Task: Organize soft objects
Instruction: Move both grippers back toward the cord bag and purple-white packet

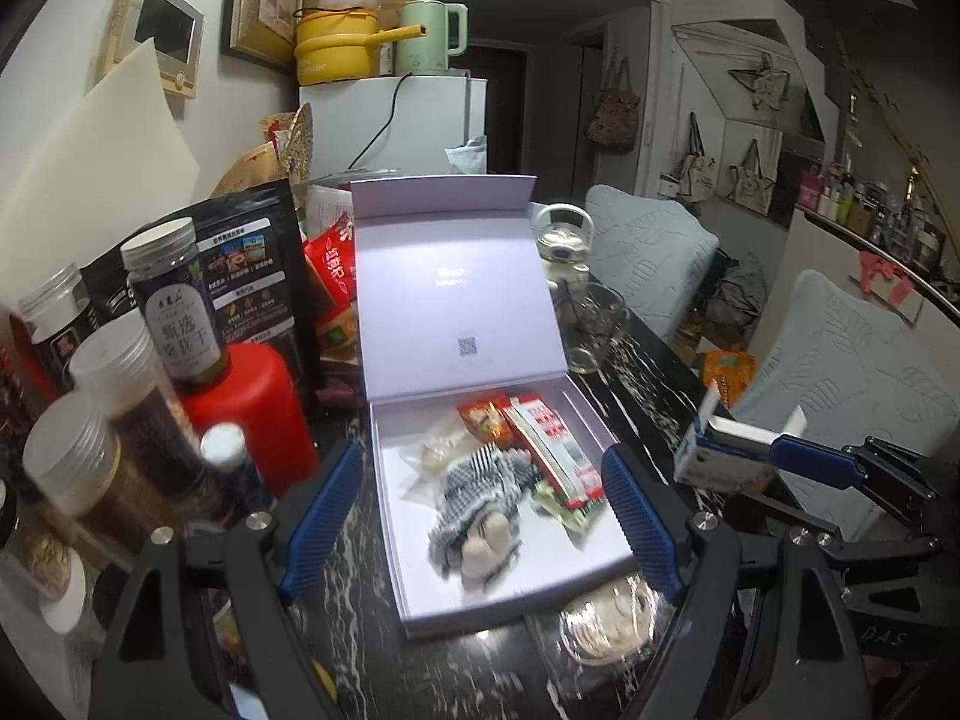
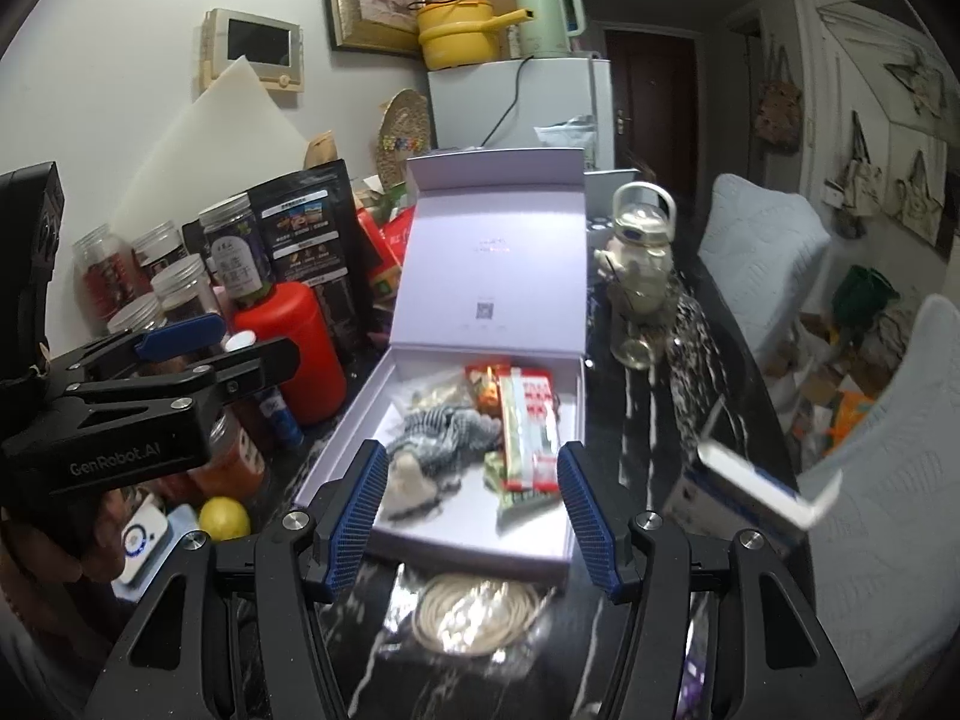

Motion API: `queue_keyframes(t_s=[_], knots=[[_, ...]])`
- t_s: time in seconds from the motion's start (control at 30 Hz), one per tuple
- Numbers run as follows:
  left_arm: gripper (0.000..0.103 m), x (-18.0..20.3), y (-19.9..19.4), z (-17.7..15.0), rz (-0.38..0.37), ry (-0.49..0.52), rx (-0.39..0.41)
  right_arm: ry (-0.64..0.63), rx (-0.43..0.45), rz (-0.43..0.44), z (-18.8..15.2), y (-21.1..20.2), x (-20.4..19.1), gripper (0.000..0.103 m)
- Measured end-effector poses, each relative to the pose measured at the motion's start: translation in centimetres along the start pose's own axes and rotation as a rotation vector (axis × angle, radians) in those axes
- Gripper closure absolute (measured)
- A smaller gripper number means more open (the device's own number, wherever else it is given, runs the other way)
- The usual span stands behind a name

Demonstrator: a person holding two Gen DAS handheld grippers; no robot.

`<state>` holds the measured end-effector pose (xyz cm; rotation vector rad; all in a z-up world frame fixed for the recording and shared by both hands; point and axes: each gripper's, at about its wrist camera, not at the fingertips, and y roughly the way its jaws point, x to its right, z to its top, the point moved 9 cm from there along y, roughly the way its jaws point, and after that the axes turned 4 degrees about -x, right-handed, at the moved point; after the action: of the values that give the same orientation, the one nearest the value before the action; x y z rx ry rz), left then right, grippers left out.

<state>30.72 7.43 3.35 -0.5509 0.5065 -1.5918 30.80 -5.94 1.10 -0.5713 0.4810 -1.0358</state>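
- The white box (image 1: 606, 546) sits on the dark tabletop (image 1: 630, 354). Its lid (image 1: 456, 276) stands up at the back.
- A striped soft toy (image 1: 480, 498) lies in the middle of the box. Its long side runs from the front of the box toward the lid, a bit slanted, with its pale end at the front.
- Red and green snack packs (image 1: 552, 450) lie just to the right of the toy, touching it. They point the same way.
- To the left of the box stand jars (image 1: 168, 300), a red bottle (image 1: 252, 408) and a black bag (image 1: 258, 264). They crowd that side.
- A glass cup (image 1: 594, 330) stands behind the box on the right.
- A coil of pale cord (image 2: 474, 612) lies in front of the box.
- The left tongs (image 1: 483, 516) are wide apart and hold nothing.
- The right tongs (image 2: 471, 516) stand apart with nothing in them.
- In the left view, a blue and white carton (image 1: 720, 450) shows just by the tip of the right tongs. I cannot tell if they touch.
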Motion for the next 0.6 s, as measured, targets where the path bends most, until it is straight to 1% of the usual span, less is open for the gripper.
queue_keyframes(t_s=[0.17,0.3,0.43,0.6], knots=[[0.021,1.2,-1.4,-2.1,-0.029,0.015,-0.015,0.013,0.002,-0.015,-2.2,-2.0,0.1,0.043],[0.021,2.6,-2.0,-3.9,-0.048,0.029,-0.046,0.017,-0.018,-0.037,-4.4,-3.4,0.3,0.043],[0.021,4.1,-2.3,-5.4,-0.094,0.047,-0.052,0.029,-0.042,-0.062,-6.5,-4.7,1.0,0.043],[0.021,5.8,-2.1,-7.2,-0.142,0.047,-0.091,0.057,-0.074,-0.095,-8.7,-5.5,1.9,0.043]])
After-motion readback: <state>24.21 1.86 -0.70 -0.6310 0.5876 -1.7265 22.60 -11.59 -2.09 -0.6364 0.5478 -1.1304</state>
